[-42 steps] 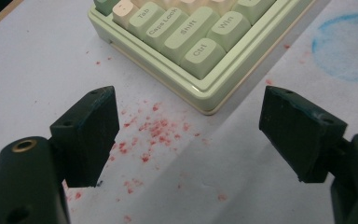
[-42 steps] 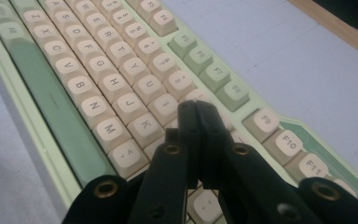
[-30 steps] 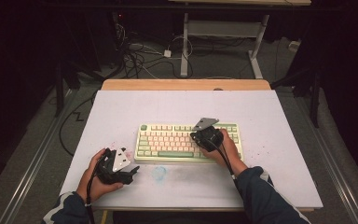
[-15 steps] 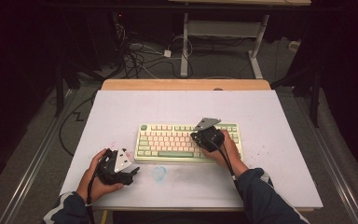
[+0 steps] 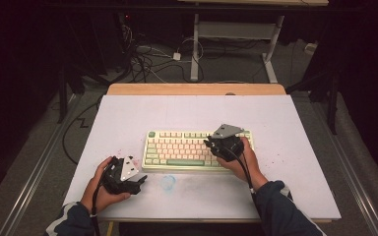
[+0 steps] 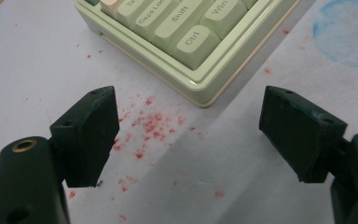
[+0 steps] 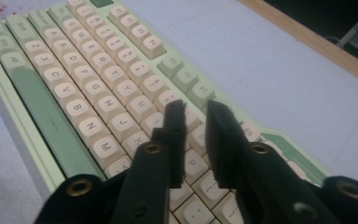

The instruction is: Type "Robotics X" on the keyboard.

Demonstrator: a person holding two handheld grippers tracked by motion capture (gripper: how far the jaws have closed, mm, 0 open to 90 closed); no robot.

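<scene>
A pale green keyboard point(image 5: 197, 150) with cream keys lies in the middle of the white table mat point(image 5: 295, 118). My right gripper point(image 5: 209, 143) hovers over its right half, pointing left along the key rows. In the right gripper view its jaws point(image 7: 195, 109) stand a narrow gap apart above the keys point(image 7: 88, 93); they have just been opening, and nothing is between them. My left gripper point(image 5: 139, 178) rests on the mat by the keyboard's front left corner point(image 6: 200, 88). Its jaws point(image 6: 186, 121) are wide open and empty.
Red specks point(image 6: 144, 126) dot the mat in front of the left gripper, and a faint blue smudge point(image 5: 168, 182) lies below the keyboard. A wooden table edge point(image 5: 197, 89) runs along the back. Cables point(image 5: 147, 59) and a desk frame point(image 5: 236, 29) are on the floor beyond.
The right gripper has shifted slightly to the right over the keyboard. The left hand and gripper have stayed where they were.
</scene>
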